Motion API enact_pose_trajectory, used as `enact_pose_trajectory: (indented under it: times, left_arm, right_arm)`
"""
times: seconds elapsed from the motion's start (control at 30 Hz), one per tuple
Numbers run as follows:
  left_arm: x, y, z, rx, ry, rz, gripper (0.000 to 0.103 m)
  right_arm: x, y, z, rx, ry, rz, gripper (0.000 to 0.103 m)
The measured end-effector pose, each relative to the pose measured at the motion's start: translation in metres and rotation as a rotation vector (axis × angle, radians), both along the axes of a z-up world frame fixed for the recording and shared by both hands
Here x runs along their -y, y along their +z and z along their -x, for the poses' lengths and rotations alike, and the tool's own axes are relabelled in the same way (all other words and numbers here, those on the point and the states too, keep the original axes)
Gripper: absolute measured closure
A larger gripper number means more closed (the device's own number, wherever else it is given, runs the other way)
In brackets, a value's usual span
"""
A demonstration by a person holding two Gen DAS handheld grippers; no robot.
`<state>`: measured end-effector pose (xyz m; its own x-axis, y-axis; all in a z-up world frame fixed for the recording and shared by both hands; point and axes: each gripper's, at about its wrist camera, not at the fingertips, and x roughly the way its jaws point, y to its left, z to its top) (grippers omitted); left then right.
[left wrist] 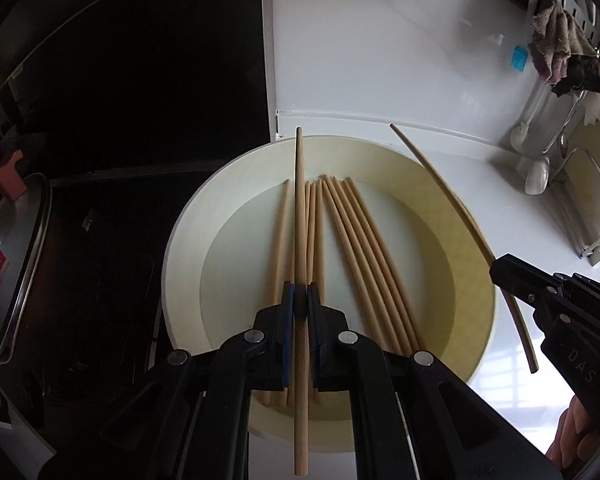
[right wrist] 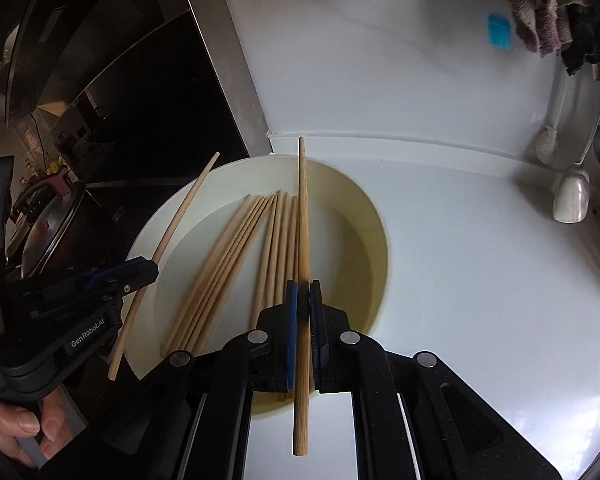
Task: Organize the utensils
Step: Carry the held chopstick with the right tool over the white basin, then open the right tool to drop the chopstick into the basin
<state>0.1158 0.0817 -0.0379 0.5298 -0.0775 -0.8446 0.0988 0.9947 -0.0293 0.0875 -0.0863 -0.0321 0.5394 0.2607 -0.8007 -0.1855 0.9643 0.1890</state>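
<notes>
chopsticks (left wrist: 352, 248) lying loose in a shallow cream plate (left wrist: 180, 256), fanned side by side, tips toward the far rim. plate set on white worktop (left wrist: 380, 136), its far rim close to the upstand where worktop meets white wall, its left rim just beside the edge of a dark hob (left wrist: 112, 264). open white worktop to the right of the plate, seen wide in the right wrist view; crowded only at the far right, where hanging ladles (right wrist: 572, 196) and a wire rack (left wrist: 596, 200) stand. pot lid (left wrist: 8, 272) on the hob at left, well apart from the plate. cloths (left wrist: 556, 56) hanging on a rail high on the wall, a small blue brush (right wrist: 499, 31) beside them.

left claw (left wrist: 301, 300) clamped on a single chopstick (left wrist: 300, 200), held lengthwise between the blue pads, raised over the loose ones, tip reaching past the far rim, butt end sticking back toward the camera. right claw (right wrist: 303, 300) pinched shut on a second chopstick (right wrist: 303, 208) in the same manner, over the right half of the plate. each claw showing in the other's view, off to the side above the plate's edge, its stick slanting across the rim. loose chopsticks below and between the two claws, touched by neither. fingers of a hand (right wrist: 28, 428) on the left handle, low in the right wrist view.
</notes>
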Motion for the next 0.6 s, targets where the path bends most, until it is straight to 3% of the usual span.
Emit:
enact_pose_trajectory:
  times: [0.27,0.57,0.6]
  left_arm:
    - [0.001,-0.041,-0.033,-0.089,-0.040,0.001,0.096]
    - [-0.002,-0.044,-0.041,-0.094,-0.046,0.010,0.095]
    - [-0.004,-0.044,-0.041,-0.091,-0.044,0.010,0.091]
  right_arm:
    - [-0.038,-0.034,-0.033,-0.102,0.000,0.053,0.097]
    - [-0.043,-0.046,-0.042,-0.132,-0.015,0.077,0.097]
    - [-0.042,-0.045,-0.041,-0.129,-0.019,0.072,0.097]
